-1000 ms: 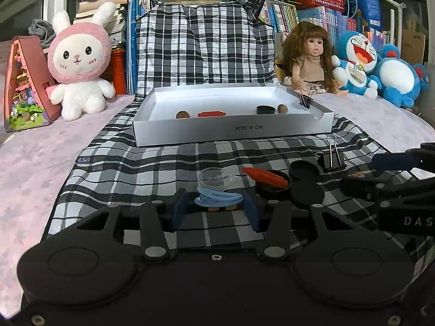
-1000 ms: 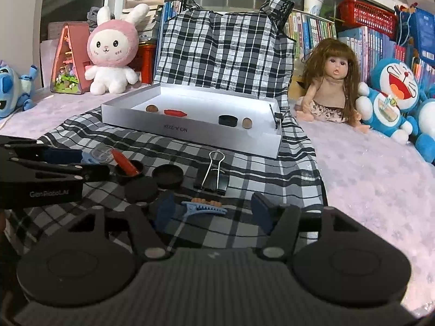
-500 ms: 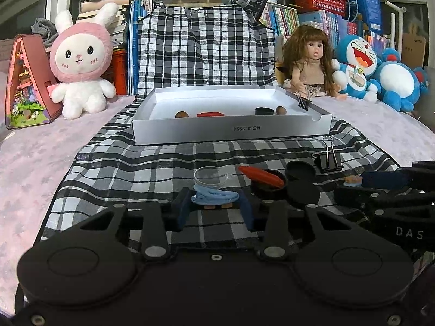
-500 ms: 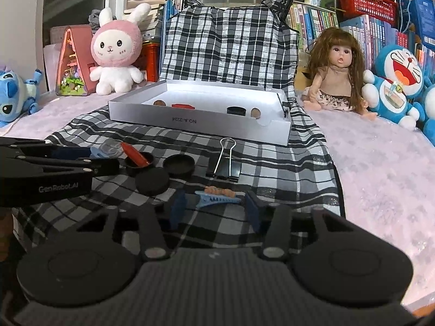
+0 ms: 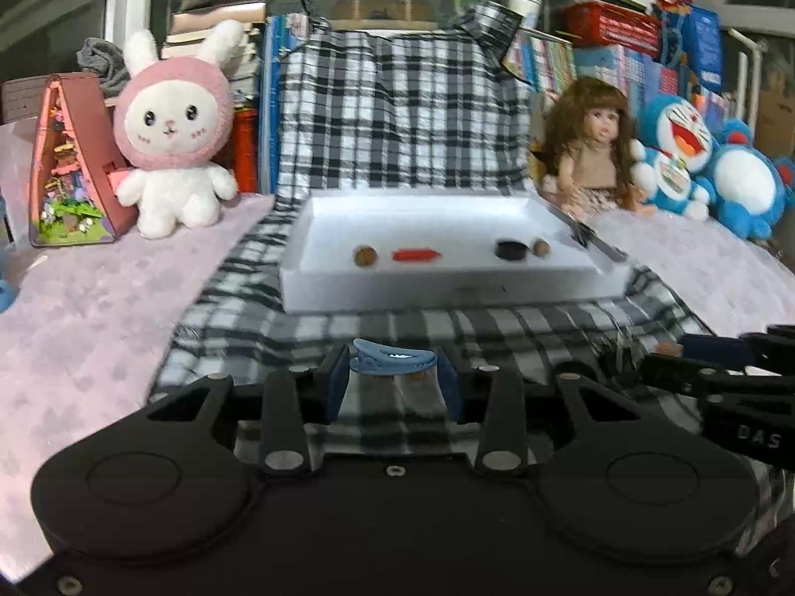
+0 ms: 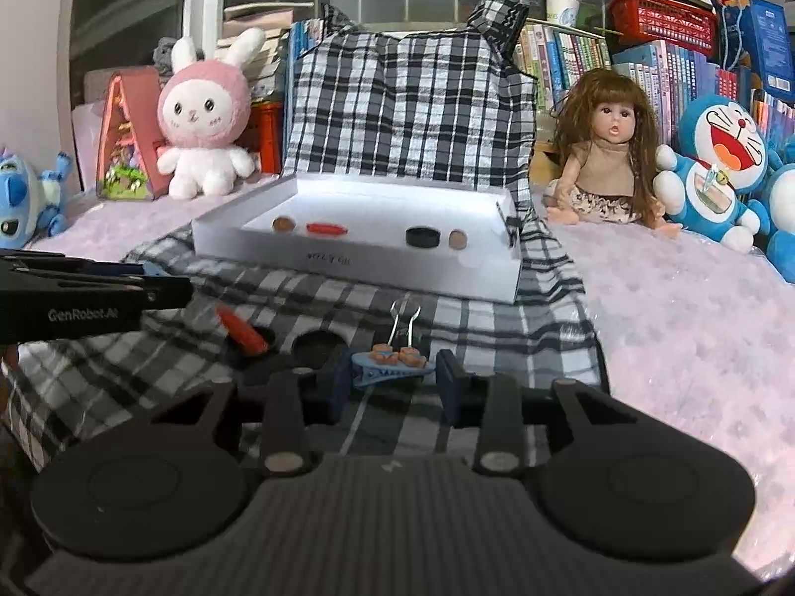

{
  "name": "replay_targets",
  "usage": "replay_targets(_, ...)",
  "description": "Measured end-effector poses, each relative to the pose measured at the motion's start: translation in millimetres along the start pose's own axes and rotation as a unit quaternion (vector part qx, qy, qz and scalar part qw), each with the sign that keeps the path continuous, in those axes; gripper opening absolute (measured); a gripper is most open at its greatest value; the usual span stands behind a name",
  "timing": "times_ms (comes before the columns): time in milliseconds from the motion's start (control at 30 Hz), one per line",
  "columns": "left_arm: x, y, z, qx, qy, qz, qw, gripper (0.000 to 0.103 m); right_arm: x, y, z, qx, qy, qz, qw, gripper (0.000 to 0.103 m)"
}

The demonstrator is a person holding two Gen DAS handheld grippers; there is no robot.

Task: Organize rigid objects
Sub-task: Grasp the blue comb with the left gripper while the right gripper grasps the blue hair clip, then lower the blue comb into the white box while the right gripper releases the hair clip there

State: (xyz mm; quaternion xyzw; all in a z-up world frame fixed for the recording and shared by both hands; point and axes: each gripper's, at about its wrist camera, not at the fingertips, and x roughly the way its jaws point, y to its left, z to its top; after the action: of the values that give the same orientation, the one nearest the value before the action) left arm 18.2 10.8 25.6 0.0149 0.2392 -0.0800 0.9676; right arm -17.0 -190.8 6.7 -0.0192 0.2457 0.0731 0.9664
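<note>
Your left tongs (image 5: 392,372) are gripping a blue hair clip (image 5: 392,361) between their pads, holding it clear of the checked cloth (image 5: 238,308); their jaws have just been closing, clip between them. Your right tongs (image 6: 392,380) are clamping a second blue hair clip (image 6: 390,371), this one carrying small orange decorations on top; those jaws have just been closing on it too.

Just beyond the right tongs, a binder clip (image 6: 405,320) is lying on the cloth, and to its left two black round lids (image 6: 318,345) are sitting near a red oblong piece (image 6: 241,330). Your left tongs are showing at the left edge of the right wrist view.

Farther out, the white tray (image 6: 348,260) is resting on the cloth, holding two brown round pieces (image 6: 284,223), a red piece (image 6: 325,229) and a black disc (image 6: 422,237).

At the back, a pink rabbit plush (image 5: 171,129), a doll (image 6: 608,149) and a blue cat plush (image 6: 720,169) are sitting against shelves of books (image 6: 586,59).
</note>
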Motion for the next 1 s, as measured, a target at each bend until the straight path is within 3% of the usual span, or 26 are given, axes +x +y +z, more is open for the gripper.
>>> replay_targets(300, 32, 31, 64, -0.038, 0.029, -0.023, 0.9986, 0.037, 31, -24, 62, 0.047, 0.027, 0.007, 0.998, 0.042)
replay_targets(667, 111, 49, 132, -0.067, 0.108, -0.048, 0.9907, 0.037, 111, -50, 127, 0.106, 0.13, 0.026, 0.985, 0.042)
replay_targets(1000, 166, 61, 130, -0.094, 0.165, -0.036, 0.9812, 0.037, 160, -57, 133, 0.144, 0.186, 0.012, 0.972, 0.042)
